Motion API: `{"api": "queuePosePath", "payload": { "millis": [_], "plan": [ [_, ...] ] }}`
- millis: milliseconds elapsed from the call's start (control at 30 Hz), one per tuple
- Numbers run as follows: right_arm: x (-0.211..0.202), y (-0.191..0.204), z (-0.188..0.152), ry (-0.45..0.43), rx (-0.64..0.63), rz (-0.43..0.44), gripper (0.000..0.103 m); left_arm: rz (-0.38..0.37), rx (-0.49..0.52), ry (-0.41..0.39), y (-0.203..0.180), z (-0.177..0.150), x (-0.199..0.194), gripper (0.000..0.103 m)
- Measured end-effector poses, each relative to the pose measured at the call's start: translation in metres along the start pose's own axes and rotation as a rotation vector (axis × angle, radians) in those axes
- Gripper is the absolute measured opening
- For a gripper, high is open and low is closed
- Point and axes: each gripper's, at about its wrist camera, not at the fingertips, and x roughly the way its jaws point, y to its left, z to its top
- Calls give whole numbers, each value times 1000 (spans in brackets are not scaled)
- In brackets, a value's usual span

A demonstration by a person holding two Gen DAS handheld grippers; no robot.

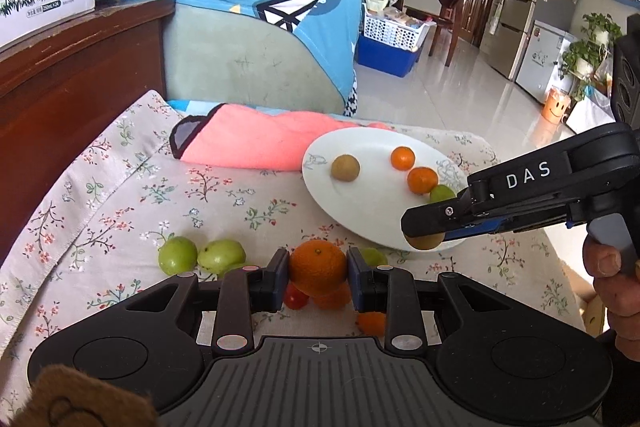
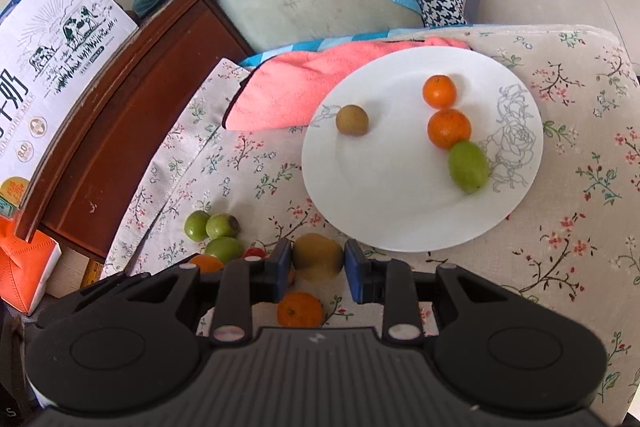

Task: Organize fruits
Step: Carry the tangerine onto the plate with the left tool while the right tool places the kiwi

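Floral cloth covers the tabletop. My left claw grips an orange, my right claw a kiwi, both lifted toward the white plate where sorted fruit gathers.

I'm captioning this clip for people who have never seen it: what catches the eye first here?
Each gripper has a fruit between its fingers: the left gripper an orange, the right gripper a brown kiwi. Beyond them a white plate on the floral cloth carries two oranges, a kiwi and a green fruit.
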Motion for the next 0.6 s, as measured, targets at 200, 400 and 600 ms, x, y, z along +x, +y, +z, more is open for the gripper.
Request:
{"api": "queuePosePath", "payload": {
  "millis": [200, 400, 600],
  "plan": [
    [-17, -14, 14, -69, 64, -6, 29, -1, -84, -25, 3, 19, 4, 28],
    [-31, -32, 25, -125, 135, -29, 29, 11, -86, -37, -6, 35, 13, 28],
    [-32, -43, 29, -143, 187, -66, 29, 4, -102, -17, -14, 50, 29, 28]
  ]
}}
